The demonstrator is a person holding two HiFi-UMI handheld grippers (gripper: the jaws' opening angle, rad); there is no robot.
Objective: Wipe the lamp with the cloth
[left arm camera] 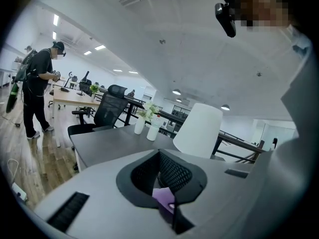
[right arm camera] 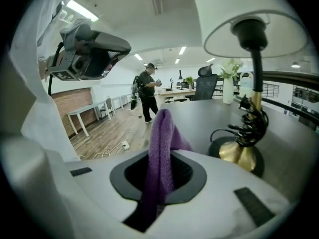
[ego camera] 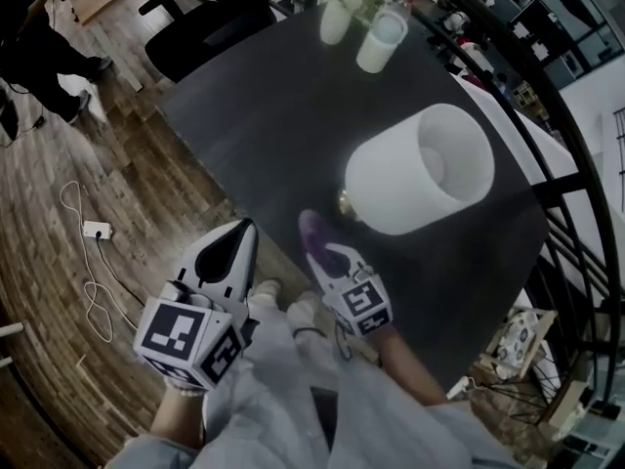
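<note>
**A:** Where did the job stand?

**B:** Barely opened, by my reading. The white lamp (ego camera: 420,174) stood on the dark table (ego camera: 264,115) and nothing was touching it. No wiping stroke was on show, so the whole clean looked to be ahead.

**A:** And the cloth?

**B:** The purple cloth (ego camera: 312,231) was pinched in the right gripper (ego camera: 327,254). The jaws were clamped tight on it, and a fold stood up past the tips. It sat just short of the lamp's brass base (ego camera: 344,203), not in contact.

**A:** How was that hand set?

**B:** The forearm reached in over the table's near edge. The gripper was held low and aimed at the foot of the lamp.

**A:** The other one?

**B:** The left gripper (ego camera: 234,242) hung off the table's near corner, over the wood floor (ego camera: 98,174). It pointed much the same way but was well apart from the lamp. Its jaws were drawn together. A small purple fleck showed at their seam in its own view, and what that was I couldn't tell.
</note>
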